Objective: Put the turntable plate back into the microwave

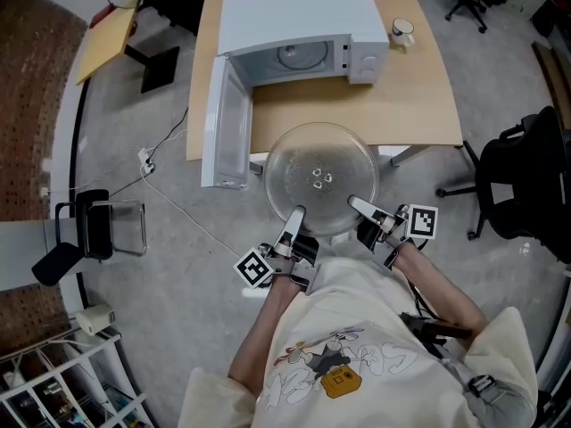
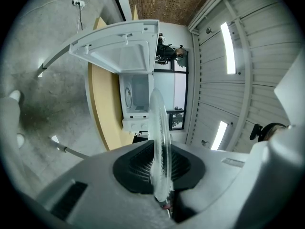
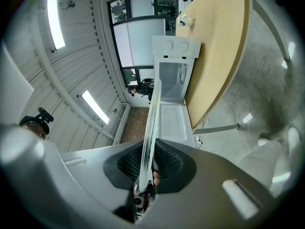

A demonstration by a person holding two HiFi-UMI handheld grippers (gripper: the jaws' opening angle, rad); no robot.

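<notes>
Level left gripper [image 1: 296,214] and right gripper [image 1: 355,205], jaws on rim of turntable plate [image 1: 321,163]

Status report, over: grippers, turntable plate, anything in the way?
Jaws of left gripper and right gripper shut on turntable plate rim. Plate in the air before the table, not yet in microwave. Its door open, nothing seen blocking.

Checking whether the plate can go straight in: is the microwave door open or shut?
Open: the door stands swung out to the left of the microwave, baring its cavity.
</notes>
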